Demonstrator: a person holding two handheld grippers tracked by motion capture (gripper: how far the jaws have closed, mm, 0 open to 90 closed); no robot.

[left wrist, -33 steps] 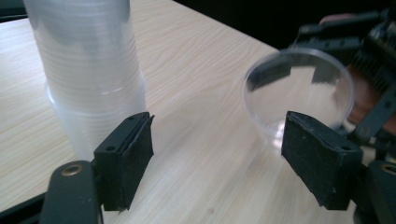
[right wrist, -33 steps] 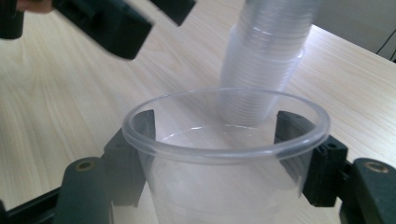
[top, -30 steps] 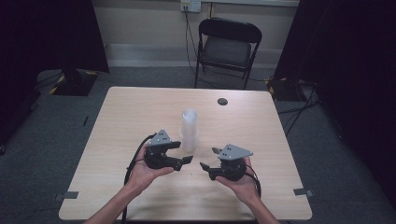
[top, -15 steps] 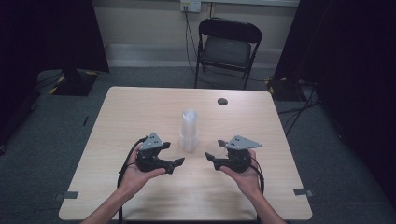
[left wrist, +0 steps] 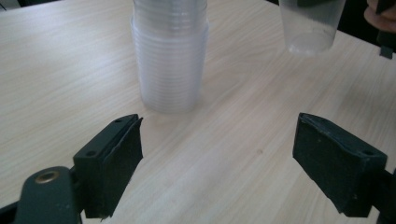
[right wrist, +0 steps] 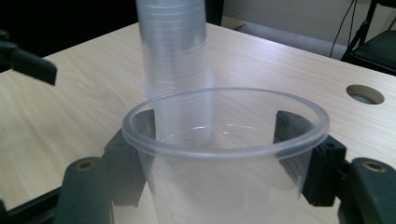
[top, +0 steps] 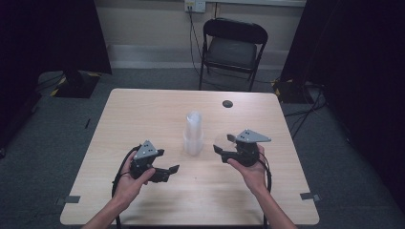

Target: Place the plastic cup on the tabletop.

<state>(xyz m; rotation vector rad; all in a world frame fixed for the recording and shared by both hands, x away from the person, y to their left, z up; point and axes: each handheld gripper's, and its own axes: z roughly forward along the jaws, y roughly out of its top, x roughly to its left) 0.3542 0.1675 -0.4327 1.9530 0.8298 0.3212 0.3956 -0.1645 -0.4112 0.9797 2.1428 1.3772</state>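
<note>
Right gripper view shows the right hand-held gripper (right wrist: 219,154) pinching a single clear cup (right wrist: 224,154), lifted just beside the cup stack (right wrist: 173,56). Too hard a squeeze could buckle its thin wall. Near the stack, the left hand-held gripper (left wrist: 217,149) is spread and empty, and a swing could topple it.

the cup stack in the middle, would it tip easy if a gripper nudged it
The cup stack is tall and narrow-based, so it probably tips easily. Thin clear plastic suggests it is light and would slide on the smooth table.
</note>
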